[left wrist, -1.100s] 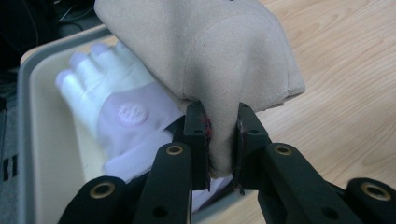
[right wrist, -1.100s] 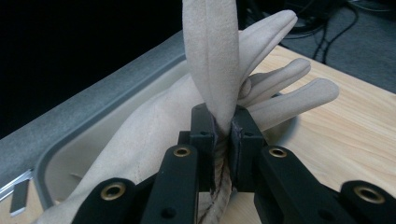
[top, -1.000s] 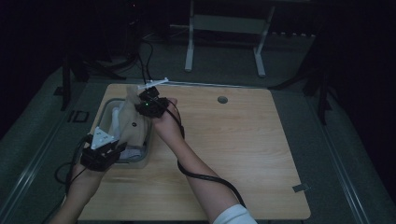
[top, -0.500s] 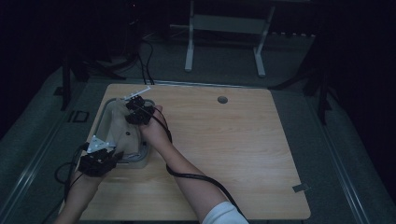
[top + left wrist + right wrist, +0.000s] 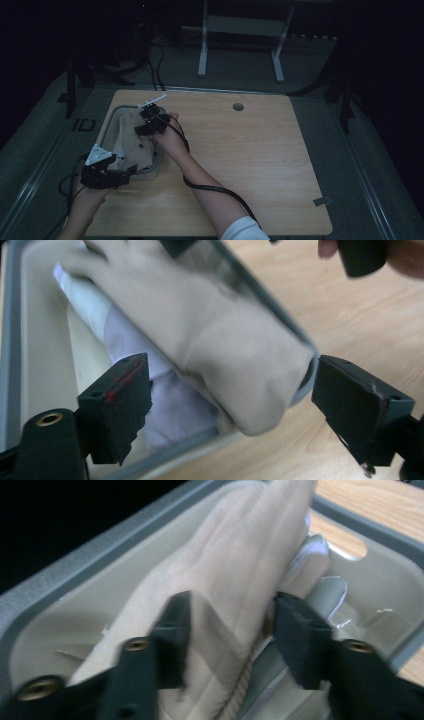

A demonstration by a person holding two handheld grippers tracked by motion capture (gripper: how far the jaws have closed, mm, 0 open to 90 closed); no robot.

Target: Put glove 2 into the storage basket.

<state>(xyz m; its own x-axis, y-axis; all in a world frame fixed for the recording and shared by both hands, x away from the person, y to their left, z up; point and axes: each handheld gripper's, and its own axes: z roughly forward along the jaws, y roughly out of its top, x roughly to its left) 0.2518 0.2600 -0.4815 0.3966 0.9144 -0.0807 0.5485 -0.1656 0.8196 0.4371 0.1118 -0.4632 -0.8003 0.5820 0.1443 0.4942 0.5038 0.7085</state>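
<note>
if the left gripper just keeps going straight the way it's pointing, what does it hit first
Most likely the beige cloth draped over the tray's rim; it lies right ahead between the left gripper's open jaws. Depth is hard to judge.

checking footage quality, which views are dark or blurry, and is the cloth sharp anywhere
High view: very dim, room nearly black, table and tray only faintly lit. Left gripper view: bright, the beige cloth soft and out of focus, the tongs fairly crisp. Right gripper view: well lit but smeared, cloth and tongs both blurred; black beyond the tray rim.
</note>
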